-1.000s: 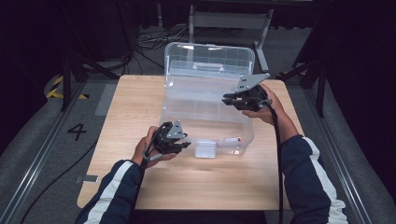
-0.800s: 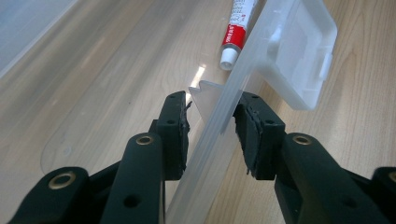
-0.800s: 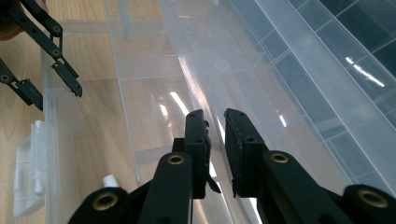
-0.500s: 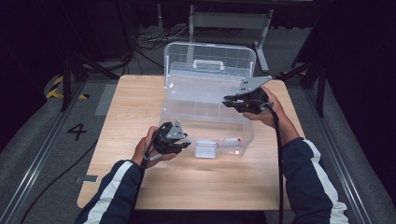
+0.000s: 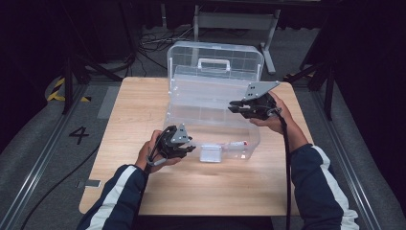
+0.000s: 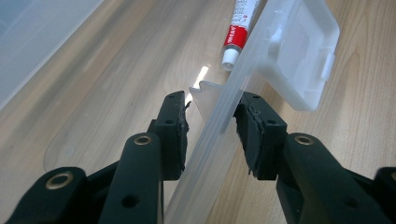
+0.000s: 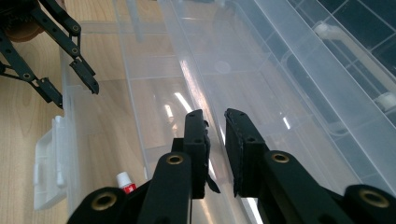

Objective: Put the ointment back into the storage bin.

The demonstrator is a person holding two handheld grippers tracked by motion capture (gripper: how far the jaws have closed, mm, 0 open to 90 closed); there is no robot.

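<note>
**Two grippers at the walls of a clear storage box**

Nearest the person, the left gripper sits at the front left part of the clear plastic storage box on the wooden table; in the left gripper view its two black jaws straddle the thin front wall of the box, moderately parted; the right-hand pad lies against the wall, while a narrow gap shows between the left-hand pad and the plastic, so a firm clamp cannot be confirmed. Just beyond the jaws, the white latch hangs on the outside of that wall, and a red and white tube lies on the floor of the box just inside it; the high view shows the same latch at the front middle and the tube to its right.

Farther back, the right gripper is held above the right side of the box, its grey three-cornered plate on top; in the right gripper view its jaws stand close together with a slim gap, straddling the upper edge of a clear wall; whether the pads press on it cannot be told.

At the far side, the lid stands open and upright, its white handle facing the person.
</note>
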